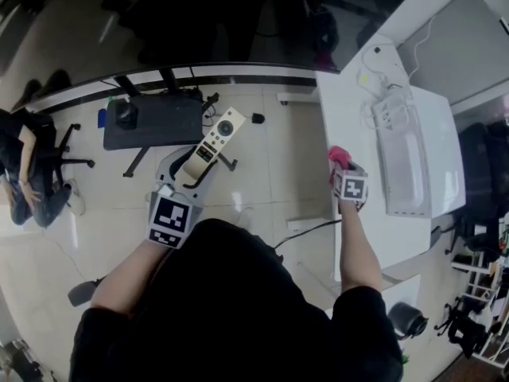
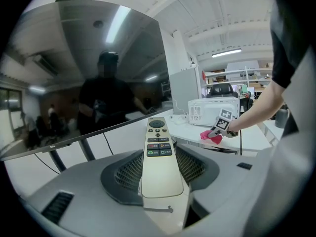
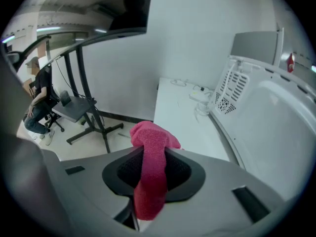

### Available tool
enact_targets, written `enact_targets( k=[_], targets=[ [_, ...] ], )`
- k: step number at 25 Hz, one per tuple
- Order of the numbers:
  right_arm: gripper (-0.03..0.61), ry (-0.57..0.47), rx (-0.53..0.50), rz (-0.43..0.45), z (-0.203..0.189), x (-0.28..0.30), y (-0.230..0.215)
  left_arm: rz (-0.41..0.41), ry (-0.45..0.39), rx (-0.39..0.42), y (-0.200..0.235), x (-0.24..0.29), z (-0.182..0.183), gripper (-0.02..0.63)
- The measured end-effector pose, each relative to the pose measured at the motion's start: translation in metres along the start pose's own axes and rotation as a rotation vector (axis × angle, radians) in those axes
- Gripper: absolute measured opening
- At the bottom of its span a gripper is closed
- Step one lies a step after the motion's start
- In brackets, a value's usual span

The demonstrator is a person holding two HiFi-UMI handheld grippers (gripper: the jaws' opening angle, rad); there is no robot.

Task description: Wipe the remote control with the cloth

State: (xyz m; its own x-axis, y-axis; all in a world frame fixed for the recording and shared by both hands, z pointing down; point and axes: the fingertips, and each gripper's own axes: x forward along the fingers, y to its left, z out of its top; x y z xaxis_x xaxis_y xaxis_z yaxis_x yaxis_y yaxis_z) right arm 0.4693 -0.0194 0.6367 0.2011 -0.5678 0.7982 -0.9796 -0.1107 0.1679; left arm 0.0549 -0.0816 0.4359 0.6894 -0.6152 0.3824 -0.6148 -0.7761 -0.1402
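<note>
Pink cloth (image 3: 149, 147), pinched in the right tool (image 1: 343, 173), hangs well right of the remote (image 1: 213, 143); the left tool (image 1: 187, 180) clamps it, long axis pointing away.

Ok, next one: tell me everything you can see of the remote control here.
The remote control is long, slim and pale cream, plastic by the look. A round dark pad sits at its far end, with small dark buttons and four coloured ones below it; the near half is plain. It is held face up in mid-air. The left gripper has its jaws shut on the plain end. Nothing else touches it; the cloth is well apart from it.
</note>
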Motion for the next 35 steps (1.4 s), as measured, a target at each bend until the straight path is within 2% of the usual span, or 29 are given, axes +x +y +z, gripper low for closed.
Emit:
enact_targets(
  k=[3,8,12,16,21,27,31,35],
  targets=[
    [0.102,-0.190,-0.057,0.048,0.050,-0.040,0.034,0.007,-0.010,0.006,0.006,0.001,0.002,0.209],
    [0.101,-0.435,-0.159,0.204,0.120,-0.125,0.121,0.023,-0.018,0.060,0.017,0.001,0.006,0.209],
    [0.101,-0.610,-0.305,0.349,0.174,-0.206,0.211,0.035,-0.033,0.161,0.024,0.002,0.010,0.209],
    [0.101,-0.735,-0.491,0.478,0.202,-0.250,0.289,0.054,-0.043,0.248,0.032,0.000,0.016,0.209],
    [0.101,-0.739,-0.682,0.559,0.213,-0.272,0.364,0.079,-0.044,0.353,0.039,-0.004,0.021,0.209],
    [0.101,-0.669,-0.893,0.614,0.205,-0.276,0.420,0.090,-0.069,0.440,0.042,-0.012,0.026,0.209],
    [0.101,-0.636,-0.954,0.614,0.206,-0.280,0.427,0.088,-0.096,0.500,0.042,-0.021,0.027,0.209],
    [0.101,-0.649,-0.957,0.579,0.212,-0.281,0.420,0.091,-0.139,0.511,0.040,-0.032,0.032,0.209]
  ],
)
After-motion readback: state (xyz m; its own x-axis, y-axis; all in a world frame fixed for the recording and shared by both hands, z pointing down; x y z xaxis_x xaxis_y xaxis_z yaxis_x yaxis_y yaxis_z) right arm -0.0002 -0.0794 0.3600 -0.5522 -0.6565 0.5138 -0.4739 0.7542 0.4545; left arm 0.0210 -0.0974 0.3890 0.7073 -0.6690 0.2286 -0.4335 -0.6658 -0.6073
